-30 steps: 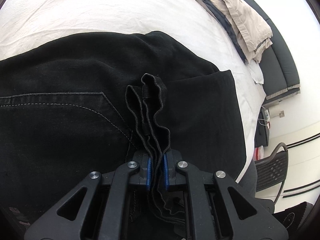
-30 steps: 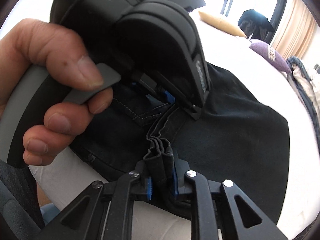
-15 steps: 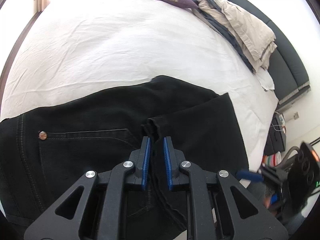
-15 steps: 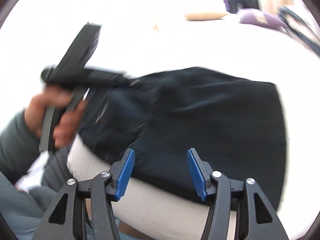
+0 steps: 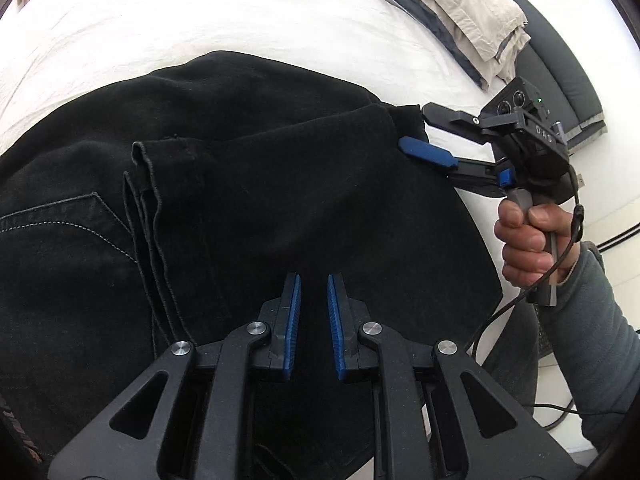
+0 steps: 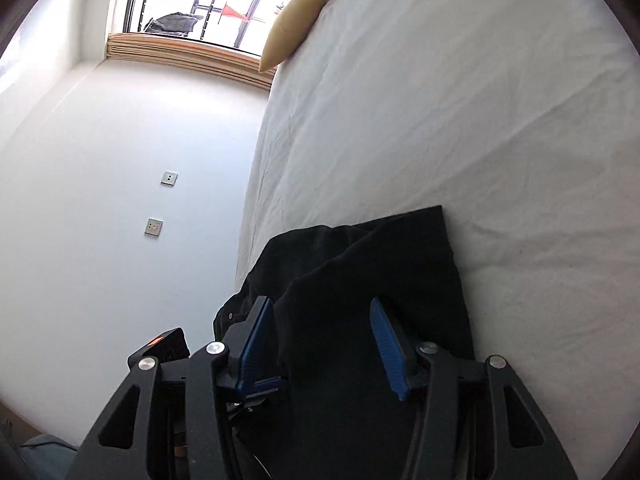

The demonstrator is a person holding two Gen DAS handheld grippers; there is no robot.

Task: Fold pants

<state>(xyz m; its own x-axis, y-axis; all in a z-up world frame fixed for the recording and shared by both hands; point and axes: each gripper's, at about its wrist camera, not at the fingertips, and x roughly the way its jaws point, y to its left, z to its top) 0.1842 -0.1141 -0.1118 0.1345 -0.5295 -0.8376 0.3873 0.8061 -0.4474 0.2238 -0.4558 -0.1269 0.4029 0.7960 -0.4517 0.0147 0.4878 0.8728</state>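
Observation:
The black pants [image 5: 248,184] lie folded on the white bed [image 5: 200,20], leg hems laid over the seat with its stitched pocket. My left gripper [image 5: 314,280] hovers over the folded part, its blue pads slightly apart and holding nothing. My right gripper [image 6: 320,320] is open wide, its jaws on either side of the folded edge of the pants [image 6: 380,272] without closing on it. It also shows in the left wrist view [image 5: 440,140] at the right end of the fold.
A pile of beige and grey clothes [image 5: 460,12] lies at the far right of the bed. A yellow pillow [image 6: 292,28] sits at the head near the window. The bed edge runs next to a white wall with sockets [image 6: 168,178].
Both grippers let go of the bunched leg hems, which now lie flat on the seat. The right gripper opened wide and moved to the folded end. The left gripper drew back.

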